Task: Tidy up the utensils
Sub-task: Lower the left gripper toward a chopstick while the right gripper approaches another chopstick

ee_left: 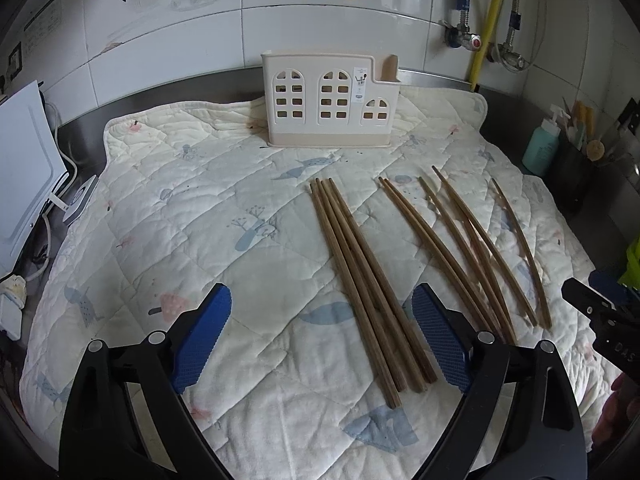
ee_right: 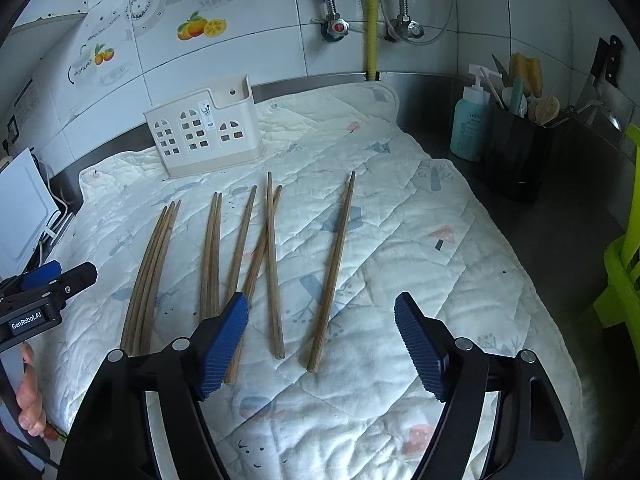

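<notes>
Several brown wooden chopsticks lie on a quilted white mat (ee_left: pixel 200 208). One bundle (ee_left: pixel 360 276) lies close together; looser ones (ee_left: pixel 472 256) lie to its right. A cream utensil holder (ee_left: pixel 330 100) with window cut-outs stands upright at the mat's far edge. My left gripper (ee_left: pixel 320 336) is open and empty, low over the mat, its right finger beside the bundle. My right gripper (ee_right: pixel 320 344) is open and empty above the near ends of the loose chopsticks (ee_right: pixel 272 264), with one pair (ee_right: pixel 332 272) between its fingers. The holder (ee_right: pixel 204 128) stands far left in the right wrist view.
A steel counter (ee_right: pixel 540 232) surrounds the mat. A teal pump bottle (ee_right: pixel 470 124) and a black caddy of tools (ee_right: pixel 520 148) stand at the right. A green plastic item (ee_right: pixel 624 264) is at the far right. A white appliance (ee_left: pixel 24 168) stands at the left. Pipes run down the tiled wall.
</notes>
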Available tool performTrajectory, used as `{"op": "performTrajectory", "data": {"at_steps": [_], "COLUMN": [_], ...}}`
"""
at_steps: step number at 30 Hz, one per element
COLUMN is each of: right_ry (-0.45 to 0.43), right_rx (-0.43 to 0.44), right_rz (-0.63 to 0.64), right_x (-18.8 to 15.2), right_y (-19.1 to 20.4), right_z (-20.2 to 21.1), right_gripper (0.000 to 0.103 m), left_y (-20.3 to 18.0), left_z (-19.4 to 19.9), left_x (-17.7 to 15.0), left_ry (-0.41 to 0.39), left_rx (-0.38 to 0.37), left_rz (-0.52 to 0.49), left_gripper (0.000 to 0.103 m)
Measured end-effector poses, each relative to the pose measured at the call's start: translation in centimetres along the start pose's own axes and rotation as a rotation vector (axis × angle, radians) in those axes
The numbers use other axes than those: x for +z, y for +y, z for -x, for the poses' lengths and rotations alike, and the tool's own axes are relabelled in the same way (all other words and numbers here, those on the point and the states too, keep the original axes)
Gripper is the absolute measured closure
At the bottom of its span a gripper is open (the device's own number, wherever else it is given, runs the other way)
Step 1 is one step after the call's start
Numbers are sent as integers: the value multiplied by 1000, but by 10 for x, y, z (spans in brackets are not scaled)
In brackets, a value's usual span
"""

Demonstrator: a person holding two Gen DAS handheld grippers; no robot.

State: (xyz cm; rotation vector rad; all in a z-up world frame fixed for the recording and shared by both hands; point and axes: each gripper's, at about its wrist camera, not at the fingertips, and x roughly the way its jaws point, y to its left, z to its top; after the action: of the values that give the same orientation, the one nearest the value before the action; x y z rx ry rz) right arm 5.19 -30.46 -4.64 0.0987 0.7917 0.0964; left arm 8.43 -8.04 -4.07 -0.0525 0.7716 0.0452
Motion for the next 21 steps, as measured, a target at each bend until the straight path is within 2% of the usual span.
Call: {"op": "performTrajectory", "data": {"at_steps": [11,21], "right_ry": [20,41], "right_rx": [-27,-3], "right_rz": [13,19], "right_x": [1,0], "right_y": [2,3], "right_z": [-16,-25], "right_gripper": [40,57], "left_y": [4,1], "left_z": [-13,-24], "left_x": [1,-2], "left_ry": [28,68], "left_rx": [1,-13], "left_rz": [16,28], "left_gripper": [15,18]}}
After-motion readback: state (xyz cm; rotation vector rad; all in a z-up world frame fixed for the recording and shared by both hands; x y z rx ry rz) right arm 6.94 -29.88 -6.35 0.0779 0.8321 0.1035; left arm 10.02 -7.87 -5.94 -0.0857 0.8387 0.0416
